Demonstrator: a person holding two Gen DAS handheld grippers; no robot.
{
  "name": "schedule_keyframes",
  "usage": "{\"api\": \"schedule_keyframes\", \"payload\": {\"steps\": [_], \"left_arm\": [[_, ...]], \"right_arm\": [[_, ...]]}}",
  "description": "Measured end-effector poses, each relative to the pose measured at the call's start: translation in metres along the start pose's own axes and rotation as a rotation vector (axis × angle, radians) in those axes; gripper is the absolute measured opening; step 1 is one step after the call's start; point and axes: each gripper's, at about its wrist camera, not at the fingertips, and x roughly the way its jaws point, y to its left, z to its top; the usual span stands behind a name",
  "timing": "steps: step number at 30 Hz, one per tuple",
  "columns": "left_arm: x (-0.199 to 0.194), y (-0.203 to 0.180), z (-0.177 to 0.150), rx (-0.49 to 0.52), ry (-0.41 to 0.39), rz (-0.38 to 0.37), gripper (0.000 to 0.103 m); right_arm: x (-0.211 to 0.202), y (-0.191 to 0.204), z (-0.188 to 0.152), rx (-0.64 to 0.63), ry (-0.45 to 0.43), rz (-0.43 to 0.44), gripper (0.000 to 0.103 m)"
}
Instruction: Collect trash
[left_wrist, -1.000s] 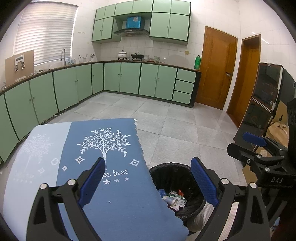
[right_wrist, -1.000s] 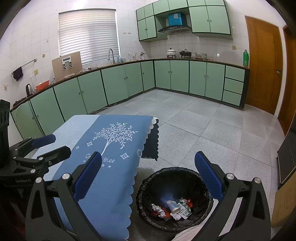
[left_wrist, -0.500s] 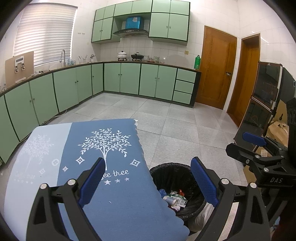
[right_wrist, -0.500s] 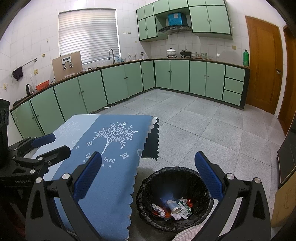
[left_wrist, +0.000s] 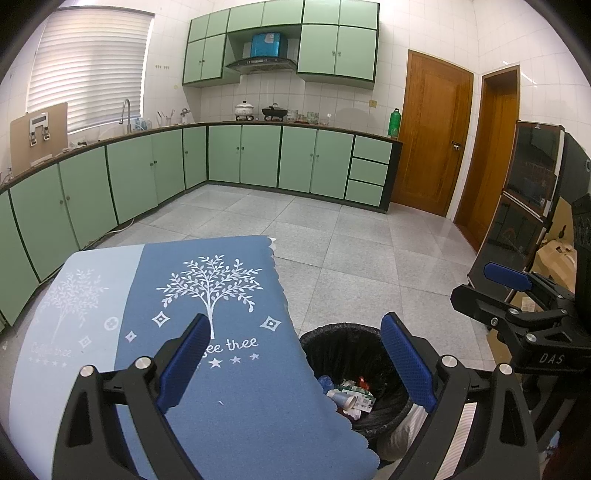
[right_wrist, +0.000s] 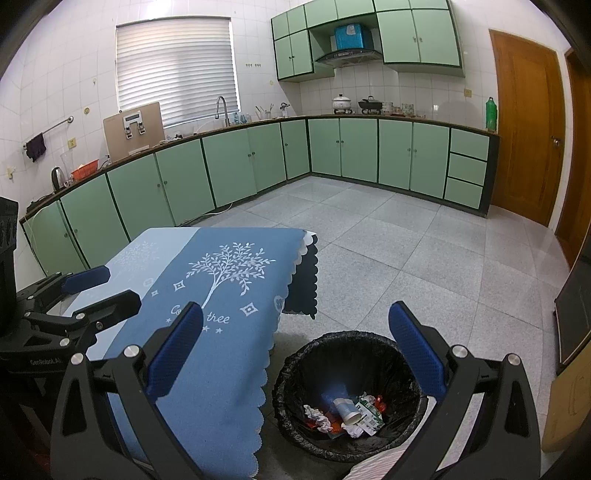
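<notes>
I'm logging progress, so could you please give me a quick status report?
Left gripper and right gripper open, empty. Trash in black bin. Blue tablecloth bare.

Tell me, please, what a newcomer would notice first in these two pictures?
First, the blue tablecloth with a white tree print, covering the table at lower left. Beside it on the floor stands a black-lined trash bin, holding a paper cup and crumpled wrappers. Behind, green cabinets line the kitchen walls, and both grippers hover open and empty.
</notes>
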Motion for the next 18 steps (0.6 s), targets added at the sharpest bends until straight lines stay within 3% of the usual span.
{"api": "schedule_keyframes", "payload": {"steps": [18], "left_arm": [[0.0000,0.0016,0.0006,0.002,0.004,0.001,0.091]], "right_arm": [[0.0021,0.0007,-0.0022,0.003,0.003,0.002,0.098]]}}
